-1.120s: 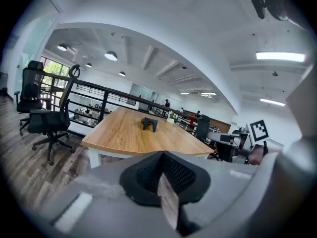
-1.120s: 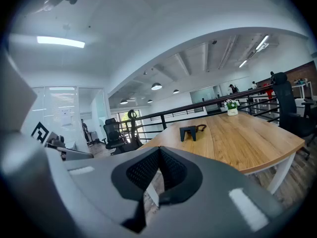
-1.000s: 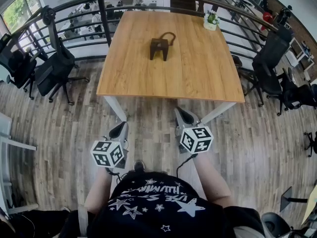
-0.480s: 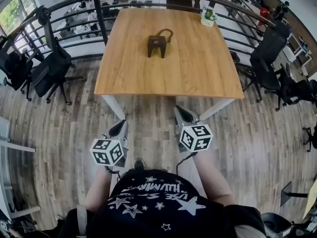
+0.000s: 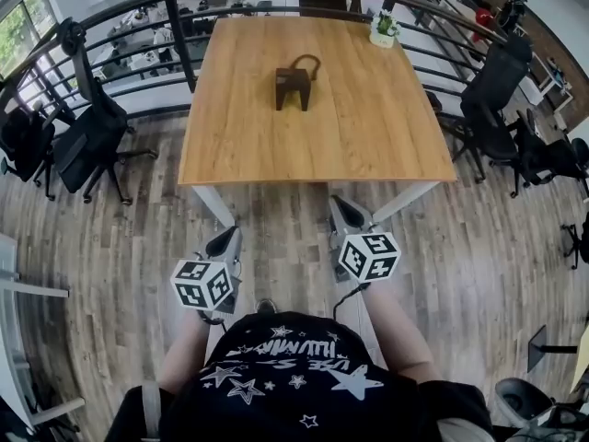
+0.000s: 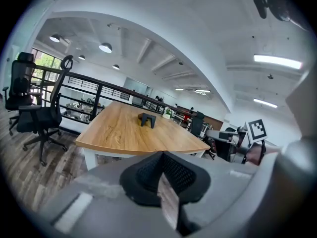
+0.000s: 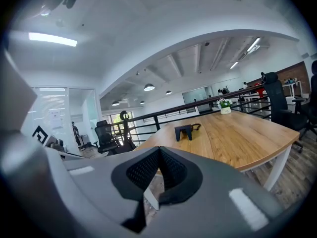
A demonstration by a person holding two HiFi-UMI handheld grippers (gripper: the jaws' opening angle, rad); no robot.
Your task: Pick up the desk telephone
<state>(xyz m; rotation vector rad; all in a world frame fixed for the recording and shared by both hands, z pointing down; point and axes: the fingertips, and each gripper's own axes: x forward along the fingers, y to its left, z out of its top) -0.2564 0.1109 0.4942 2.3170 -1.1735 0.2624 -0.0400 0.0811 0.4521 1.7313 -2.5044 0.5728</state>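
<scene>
The desk telephone (image 5: pixel 294 83) sat on the far half of the wooden tabletop (image 5: pixel 368 127), a little left of the midline. It was a small dark object, and a dark cord (image 5: pixel 311 61) looped up behind it toward the far edge. Nothing touched it. A small potted plant (image 5: pixel 383 31) stood at the far right corner of the tabletop, well apart from the telephone. A black railing (image 5: pixel 184 26) curved round the far side, and the tabletop rested on white legs (image 5: pixel 213 205) over a wood-plank floor (image 5: pixel 276 228).

Both grippers hung on the near side of the tabletop, short of its front edge and well apart from the telephone. The left gripper (image 5: pixel 228 236) was held low over the floor, its marker cube (image 5: pixel 201 284) nearest the person. Its fingers (image 6: pixel 148 172) were clenched together at the tips with nothing between them. The right gripper (image 5: pixel 339 204) hung just beside it, reaching slightly closer to the tabletop's edge. Its fingers (image 7: pixel 143 170) were likewise pressed tip to tip and grasped nothing. In both gripper views the telephone showed small and distant beyond the closed tips.

Black office chairs (image 5: pixel 87 141) stood on the floor to the left of the tabletop, and more of them to the right. At the bottom of the head view was the person's dark star-printed shirt (image 5: pixel 285 376).
</scene>
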